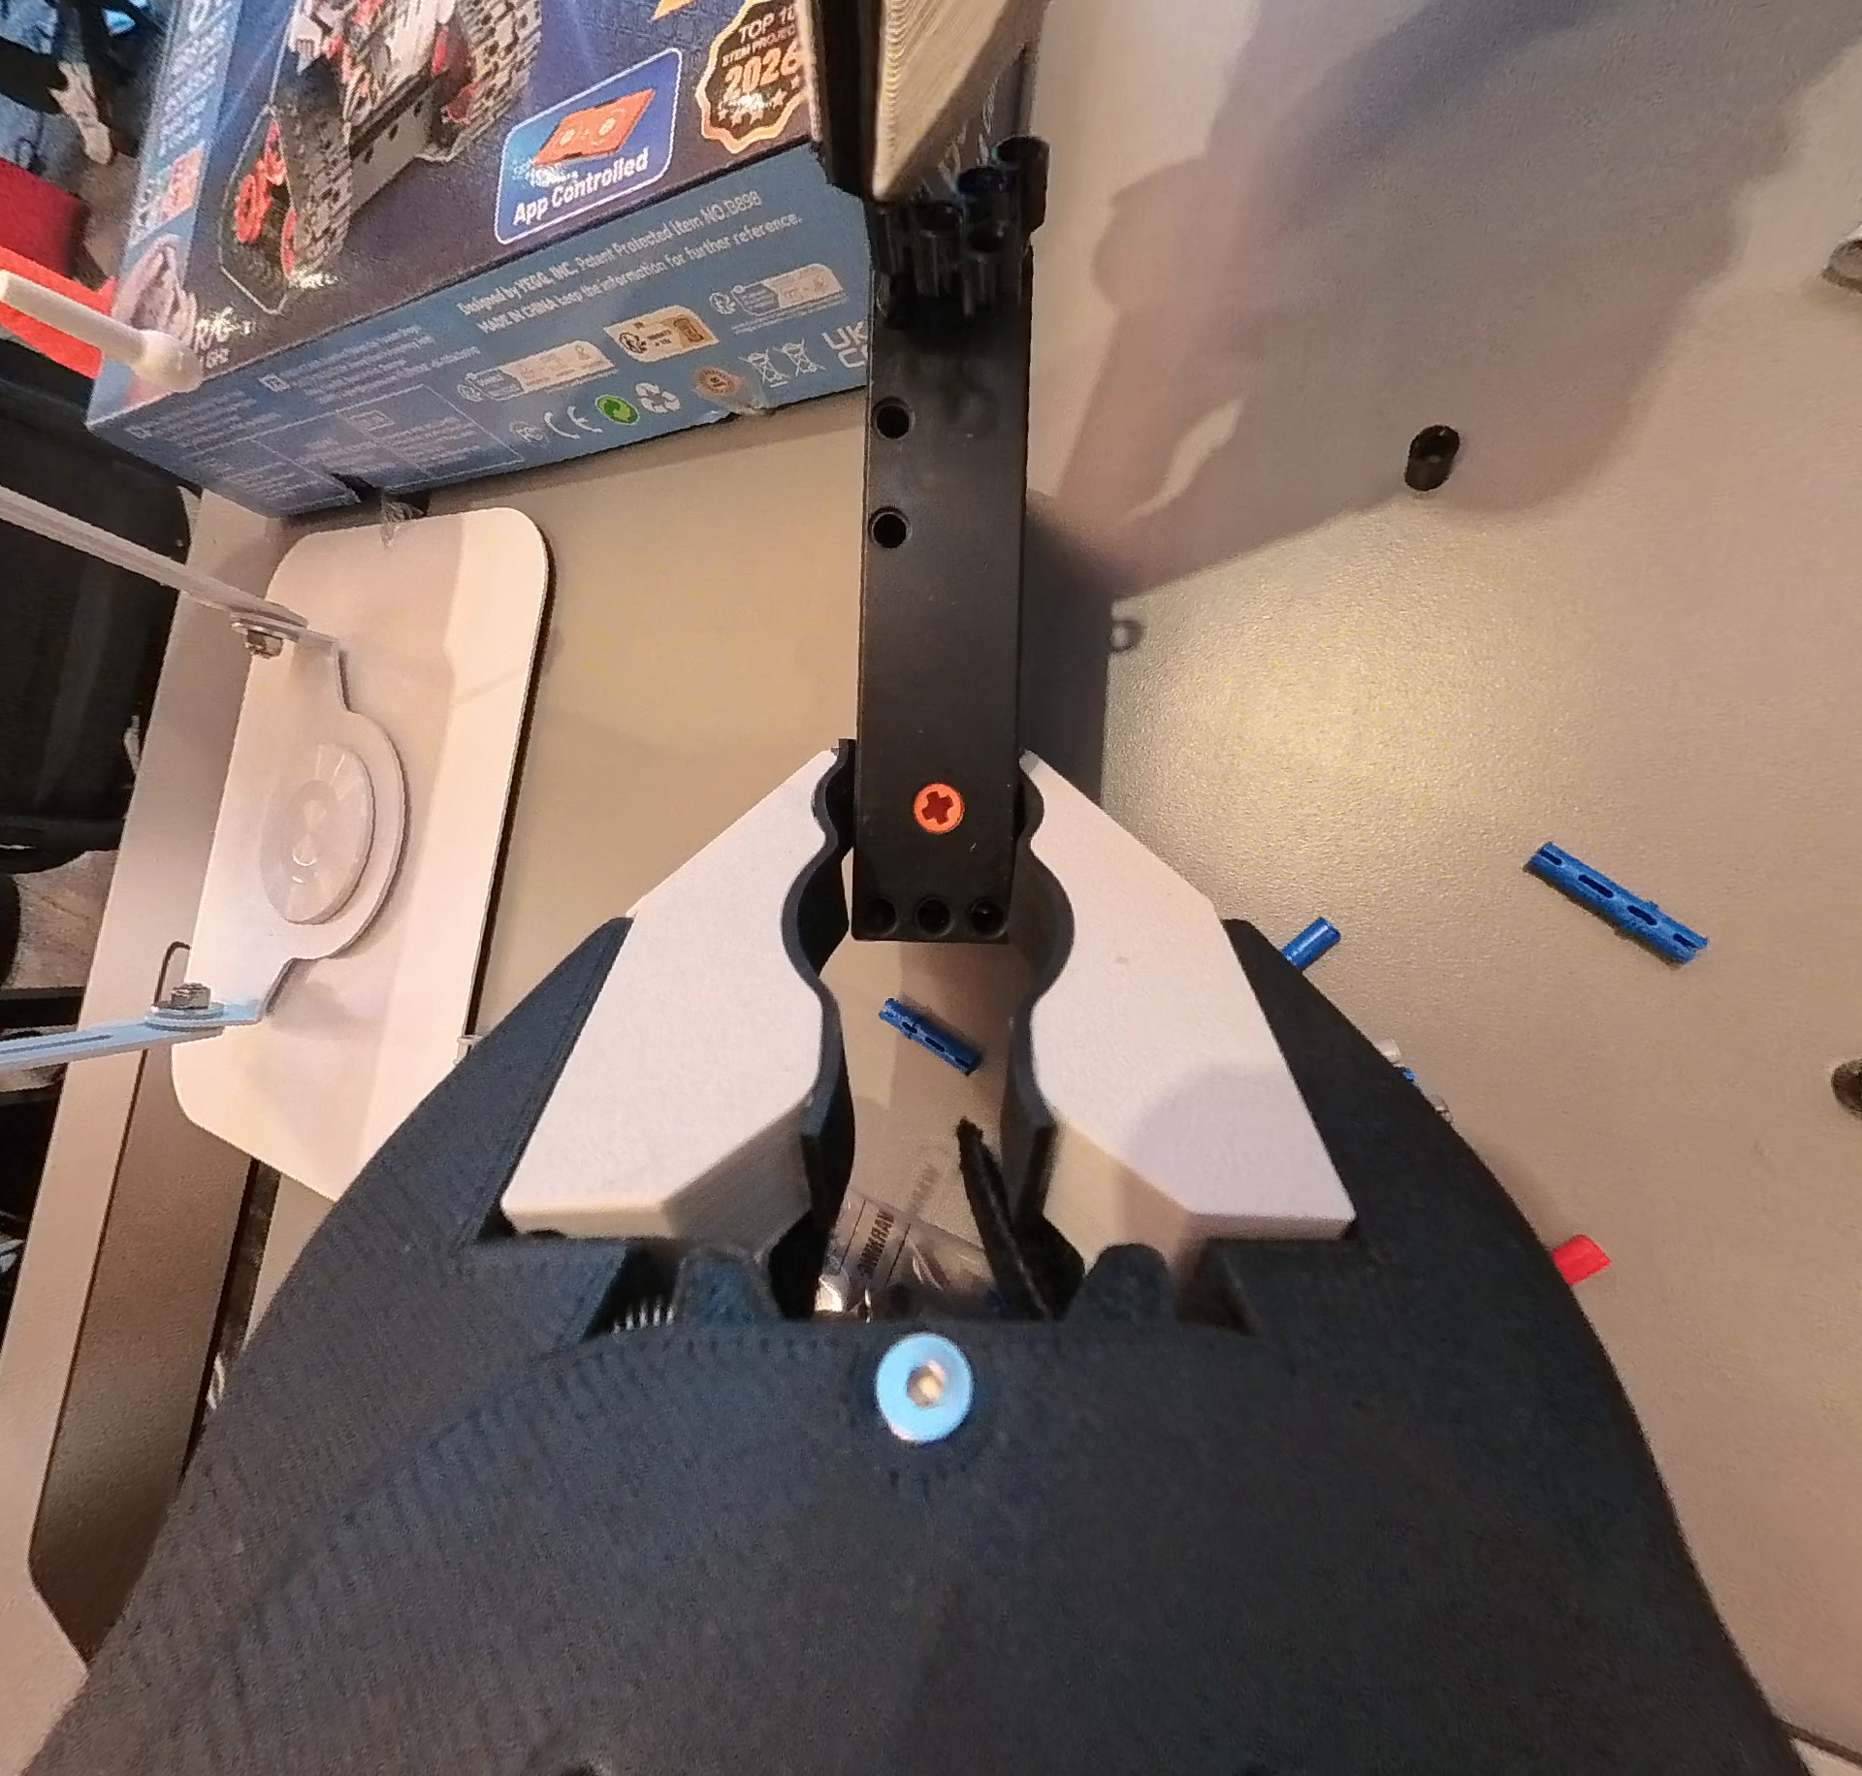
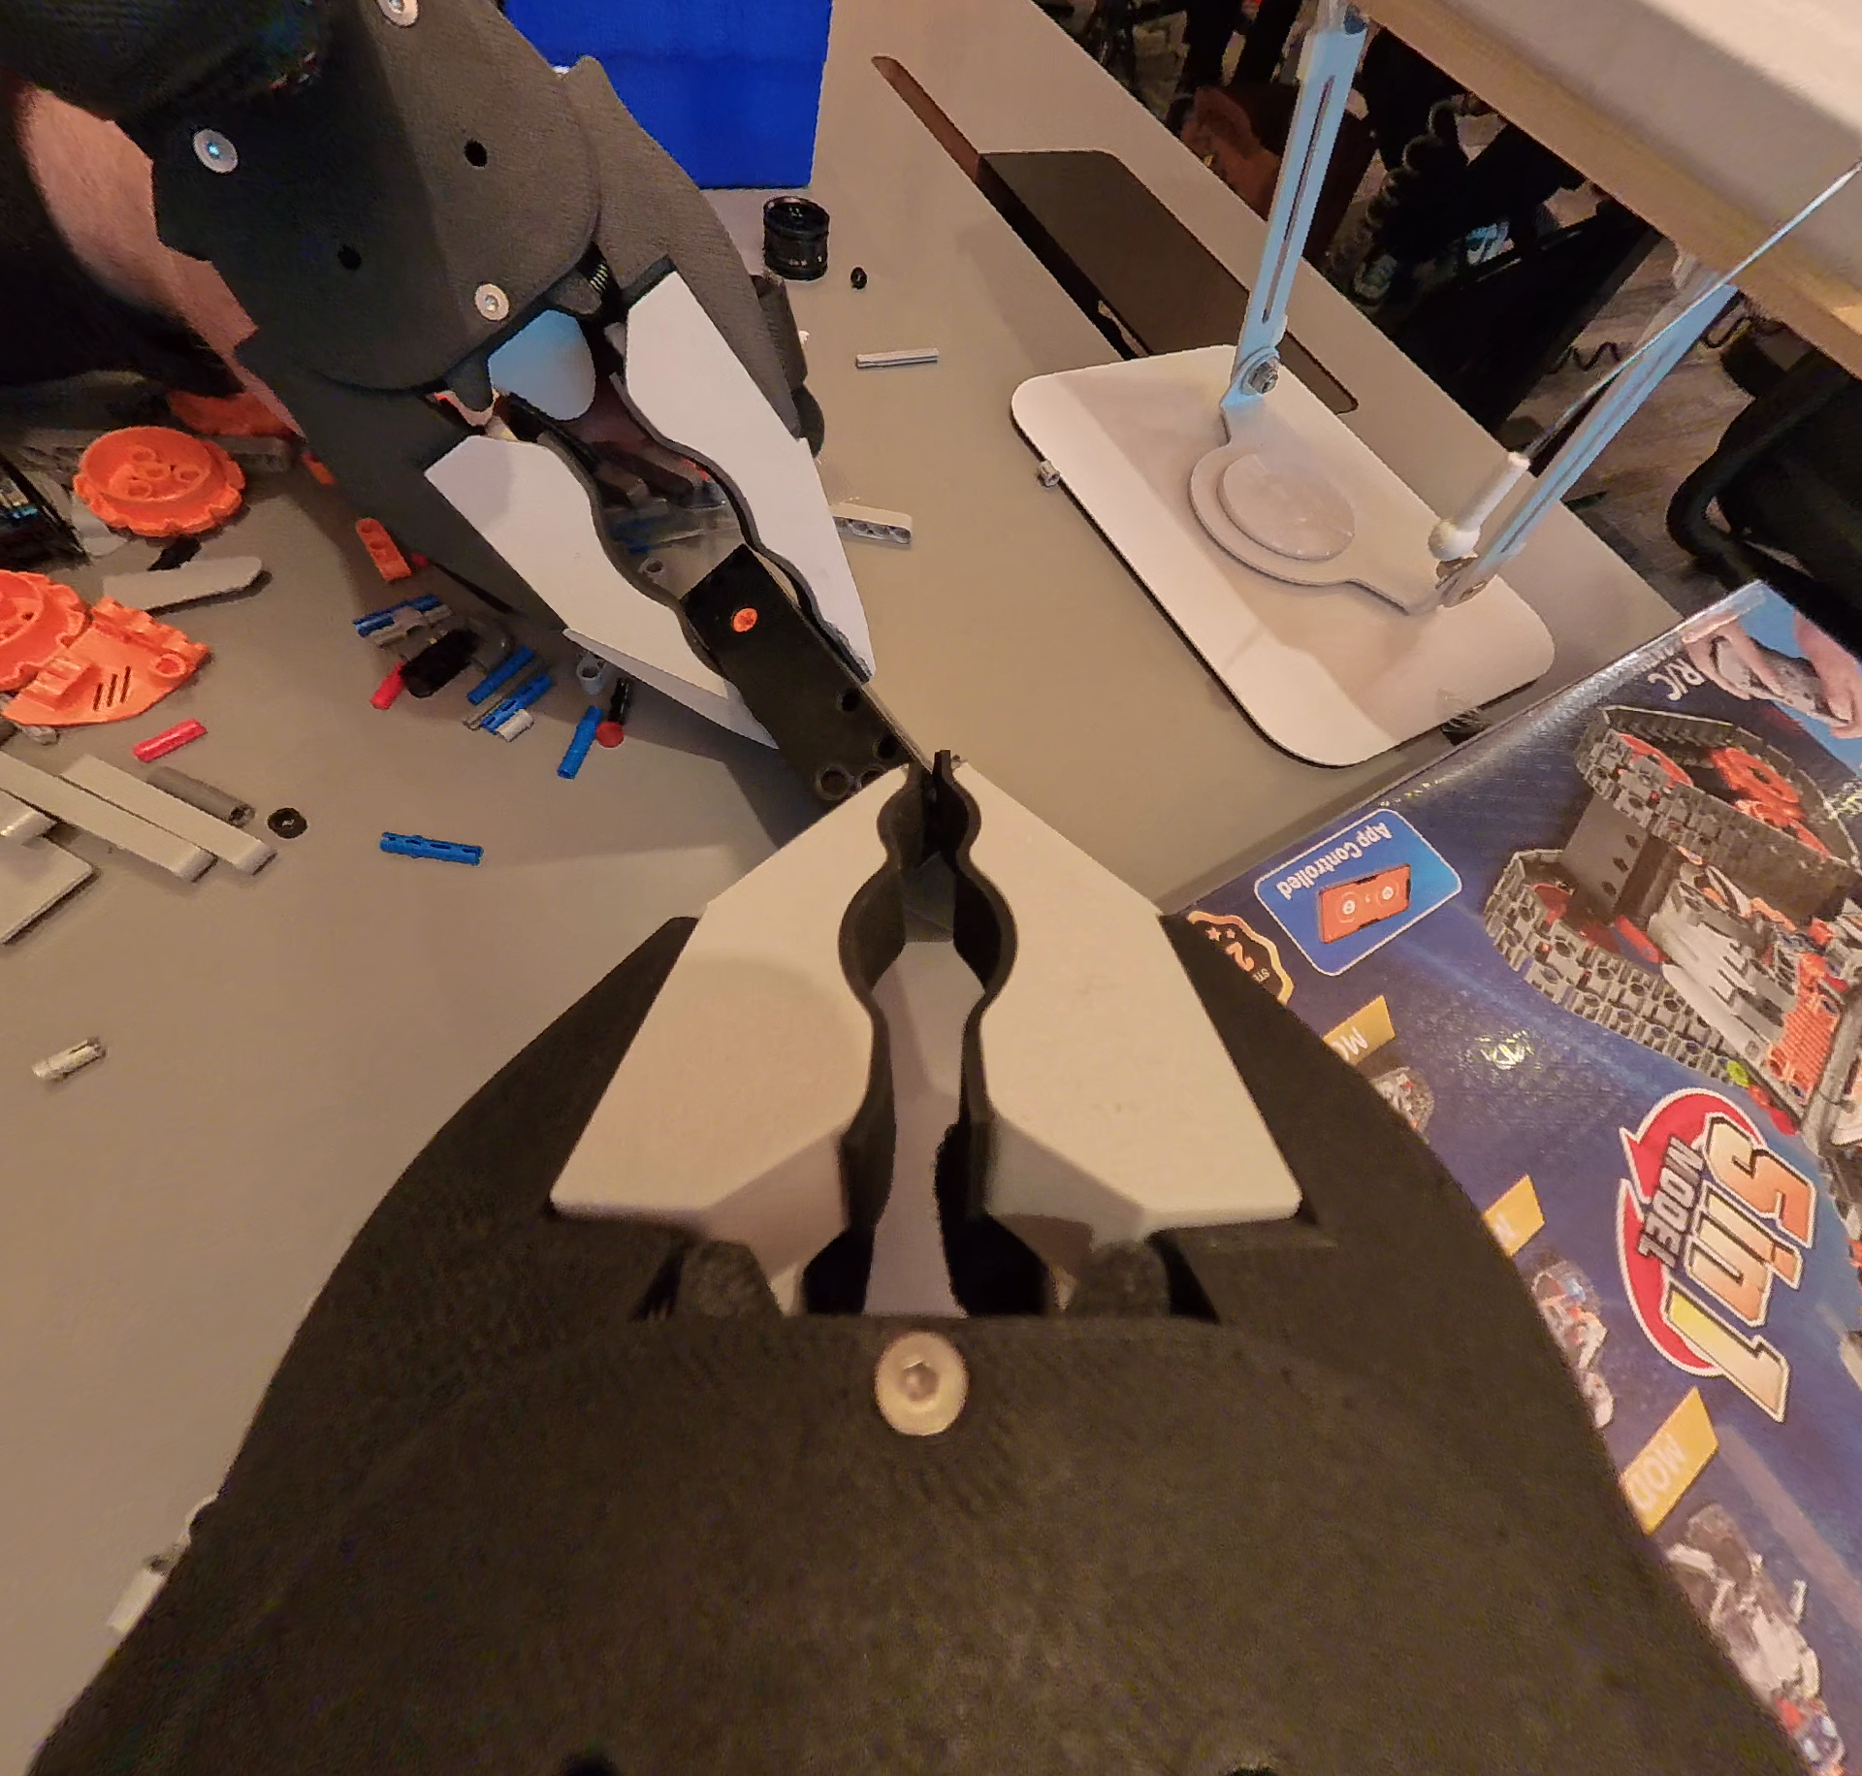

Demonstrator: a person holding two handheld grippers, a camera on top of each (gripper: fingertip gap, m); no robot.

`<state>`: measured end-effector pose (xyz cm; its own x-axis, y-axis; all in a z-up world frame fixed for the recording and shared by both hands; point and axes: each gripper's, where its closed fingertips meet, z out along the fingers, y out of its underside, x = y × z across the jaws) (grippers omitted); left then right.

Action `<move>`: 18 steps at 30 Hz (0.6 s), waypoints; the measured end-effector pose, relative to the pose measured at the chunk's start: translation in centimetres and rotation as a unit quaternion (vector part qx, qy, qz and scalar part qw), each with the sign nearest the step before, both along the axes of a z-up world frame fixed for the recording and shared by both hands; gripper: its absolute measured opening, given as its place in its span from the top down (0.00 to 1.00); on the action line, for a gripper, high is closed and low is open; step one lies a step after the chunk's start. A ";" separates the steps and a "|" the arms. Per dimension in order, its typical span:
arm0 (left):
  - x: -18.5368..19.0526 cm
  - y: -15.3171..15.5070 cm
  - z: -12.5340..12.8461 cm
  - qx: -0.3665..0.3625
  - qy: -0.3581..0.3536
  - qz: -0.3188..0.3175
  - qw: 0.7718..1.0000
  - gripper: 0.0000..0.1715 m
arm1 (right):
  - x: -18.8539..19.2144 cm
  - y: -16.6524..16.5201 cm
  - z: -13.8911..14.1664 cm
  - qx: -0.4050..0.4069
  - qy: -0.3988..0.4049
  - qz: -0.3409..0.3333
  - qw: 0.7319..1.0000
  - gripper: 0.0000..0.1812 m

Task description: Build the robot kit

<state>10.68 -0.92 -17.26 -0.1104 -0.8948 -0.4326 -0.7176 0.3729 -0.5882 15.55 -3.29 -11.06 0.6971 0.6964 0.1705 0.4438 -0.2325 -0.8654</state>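
Note:
My left gripper is shut on a long black block with round holes and an orange cross socket, holding it above the grey table. The block also shows in the right wrist view, gripped by the left gripper. My right gripper is shut on a small black connector piece that meets the block's far end. In the left wrist view the connector sits at the block's tip, under a right gripper finger.
A blue toy box lies to the right, also in the left wrist view. A white lamp base stands behind. Orange gears, blue pins and grey beams lie scattered left. A blue bin stands at the back. There is about 9 centimeters between the tips of the two grippers.

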 end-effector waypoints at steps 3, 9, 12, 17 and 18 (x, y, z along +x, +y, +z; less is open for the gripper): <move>0.0 0.0 0.0 0.001 0.000 0.000 1.000 0.85 | -0.2 -0.1 0.0 0.008 -0.011 0.007 1.000 0.98; 0.0 0.0 0.0 0.002 0.000 -0.001 1.000 0.85 | -0.2 -0.2 0.0 0.021 -0.033 0.012 0.999 0.98; 0.0 0.0 0.0 0.002 0.000 -0.001 1.000 0.85 | 0.0 -0.3 0.1 0.026 -0.036 0.014 0.999 0.97; 0.0 0.0 0.0 0.000 -0.001 0.000 1.000 0.85 | 0.1 -0.4 -0.3 0.025 -0.051 0.018 0.998 0.96; 0.0 0.0 0.0 0.000 -0.001 0.000 1.000 0.85 | 0.1 -0.4 -0.5 0.022 -0.057 0.018 0.998 0.95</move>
<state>10.69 -0.92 -17.27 -0.1103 -0.8945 -0.4332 -0.7167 0.3736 -0.5889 15.69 -3.67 -11.56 0.6463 0.7102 0.2793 0.5479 -0.1771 -0.8176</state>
